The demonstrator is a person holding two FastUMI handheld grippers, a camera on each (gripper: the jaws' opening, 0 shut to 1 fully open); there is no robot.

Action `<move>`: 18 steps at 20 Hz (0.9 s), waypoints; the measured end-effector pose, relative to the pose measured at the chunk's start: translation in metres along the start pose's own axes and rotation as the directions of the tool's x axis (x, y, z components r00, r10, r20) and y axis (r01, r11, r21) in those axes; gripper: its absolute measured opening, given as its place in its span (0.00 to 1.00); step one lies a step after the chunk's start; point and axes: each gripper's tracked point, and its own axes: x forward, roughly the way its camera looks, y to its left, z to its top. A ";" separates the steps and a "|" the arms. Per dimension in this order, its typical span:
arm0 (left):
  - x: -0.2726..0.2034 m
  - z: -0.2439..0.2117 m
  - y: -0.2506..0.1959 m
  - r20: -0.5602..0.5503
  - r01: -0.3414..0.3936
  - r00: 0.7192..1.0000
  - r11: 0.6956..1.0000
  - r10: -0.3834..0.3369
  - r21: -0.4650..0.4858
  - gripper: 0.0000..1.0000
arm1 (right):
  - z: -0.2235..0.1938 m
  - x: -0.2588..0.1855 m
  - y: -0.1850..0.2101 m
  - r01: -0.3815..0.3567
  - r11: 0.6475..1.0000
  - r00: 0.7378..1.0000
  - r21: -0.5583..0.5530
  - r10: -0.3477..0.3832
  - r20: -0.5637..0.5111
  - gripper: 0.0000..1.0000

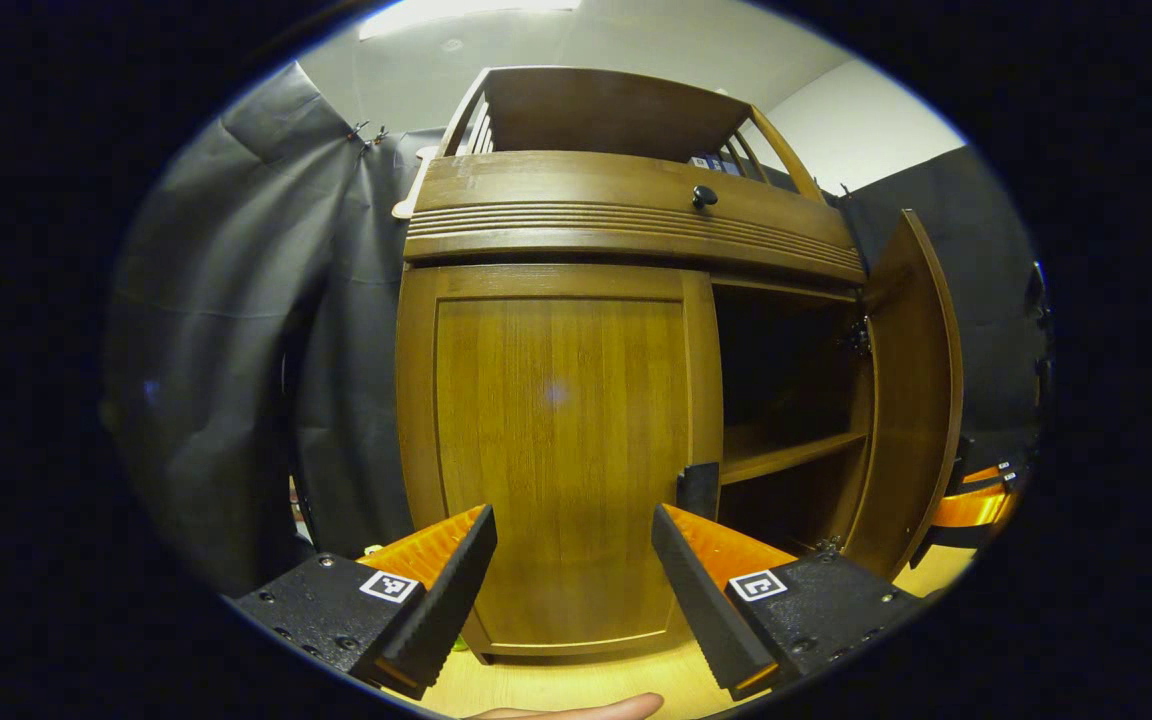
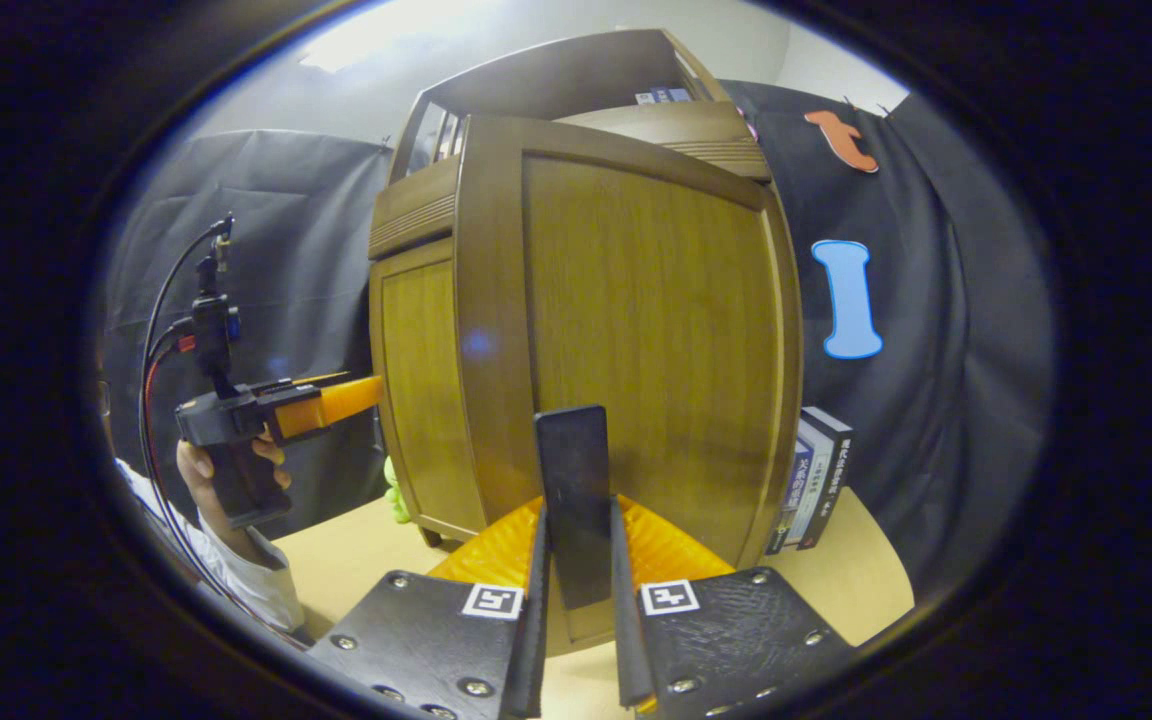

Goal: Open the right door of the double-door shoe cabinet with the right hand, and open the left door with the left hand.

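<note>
Now my right gripper point(image 2: 576, 600) clamps the right door's point(image 2: 636, 330) black handle point(image 2: 573, 490); my left gripper point(image 1: 571, 580), fingers apart, should centre on the closed left door's point(image 1: 556, 450) handle point(image 1: 698, 488).

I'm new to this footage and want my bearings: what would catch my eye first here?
The wooden cabinet stands in the middle, its right door swung open on a dark shelf while the left door stays shut. In the right gripper view, the right hand-held gripper clamps the black handle of that open door. The left hand-held gripper hangs open before the left door.
</note>
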 end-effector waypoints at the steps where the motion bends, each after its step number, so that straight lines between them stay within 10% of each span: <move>1: -0.001 0.000 0.000 0.001 0.001 1.000 1.000 -0.001 0.001 0.95 | 0.001 -0.004 -0.003 0.008 1.000 1.000 0.001 -0.008 0.003 0.29; 13: -0.003 -0.001 -0.006 -0.002 0.016 1.000 1.000 -0.016 -0.007 0.95 | 0.001 -0.057 -0.061 0.135 0.991 0.990 -0.004 -0.135 0.029 0.28; 18: -0.003 -0.002 -0.006 -0.004 0.015 1.000 1.000 -0.015 -0.005 0.97 | 0.009 -0.081 -0.122 0.330 0.942 0.940 0.053 -0.334 0.076 0.33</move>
